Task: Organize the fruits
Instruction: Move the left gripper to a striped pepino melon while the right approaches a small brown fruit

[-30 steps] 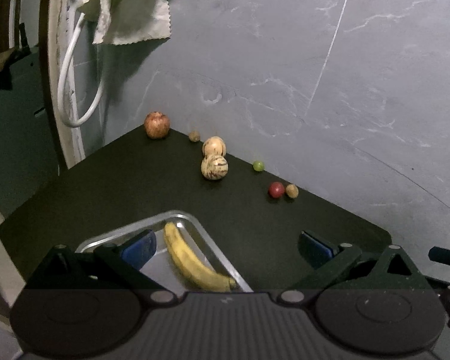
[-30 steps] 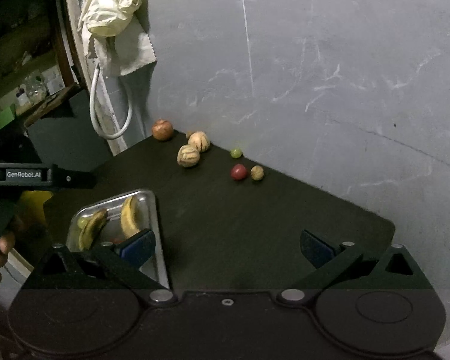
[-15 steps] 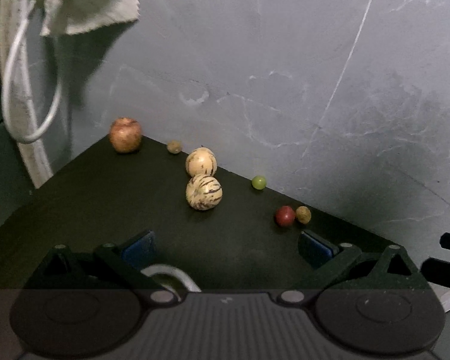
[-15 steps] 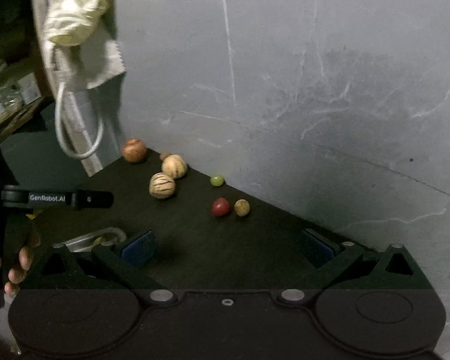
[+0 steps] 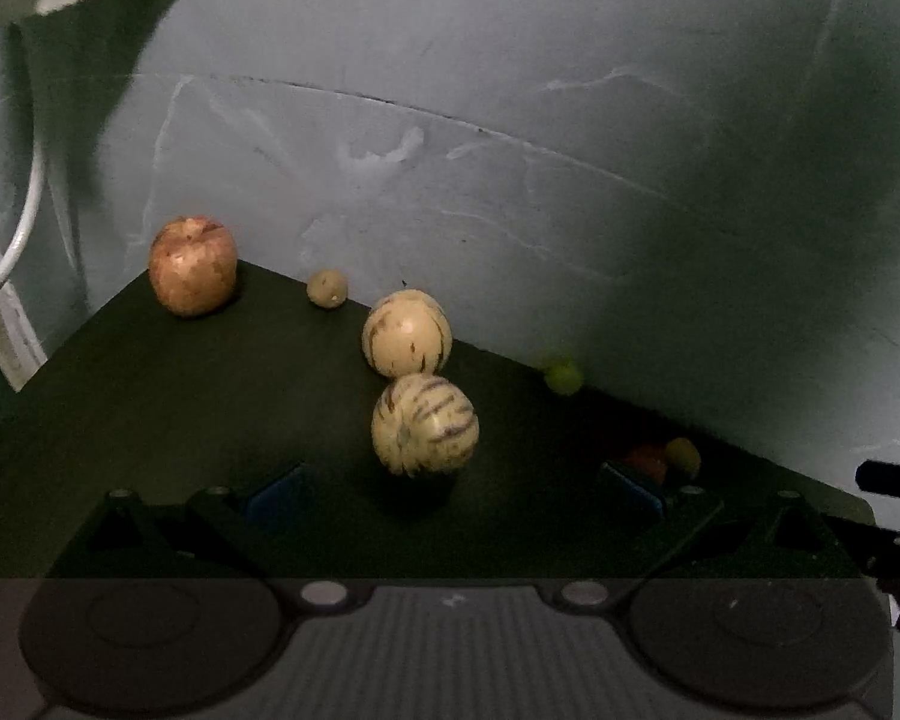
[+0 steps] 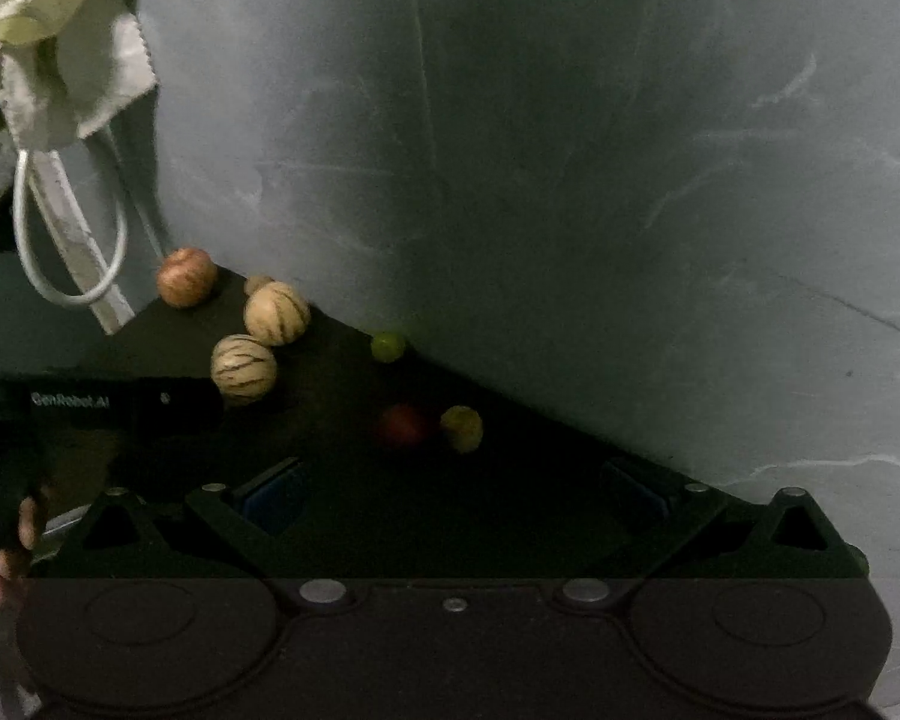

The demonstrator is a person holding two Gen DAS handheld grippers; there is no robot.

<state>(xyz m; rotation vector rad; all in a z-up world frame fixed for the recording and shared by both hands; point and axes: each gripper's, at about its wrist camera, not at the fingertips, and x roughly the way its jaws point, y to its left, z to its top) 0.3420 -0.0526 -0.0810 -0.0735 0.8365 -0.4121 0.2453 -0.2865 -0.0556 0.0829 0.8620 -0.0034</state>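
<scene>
I am lining up the left gripper (image 5: 450, 489) on the nearer striped melon (image 5: 424, 423), which sits centred just ahead of its wide-spread, empty fingers; I judge the next move is a short push forward and a gentle close around its round sides. The second striped melon (image 5: 407, 333) touches it just behind and could get nudged, while the red fruit (image 5: 647, 459) and yellow fruit (image 5: 683, 456) lie beside the right-hand finger. The right gripper (image 6: 450, 495) is also spread wide and empty, and far ahead sits the apple (image 5: 192, 266).

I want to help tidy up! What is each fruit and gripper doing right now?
Left gripper: jaws open, empty, near striped melon.
Right gripper: jaws open, empty.
Striped melon: on table, loose.
Pale melon: on table, behind it.
Apple: upright, by wall.
Red fruit: on table.
</scene>
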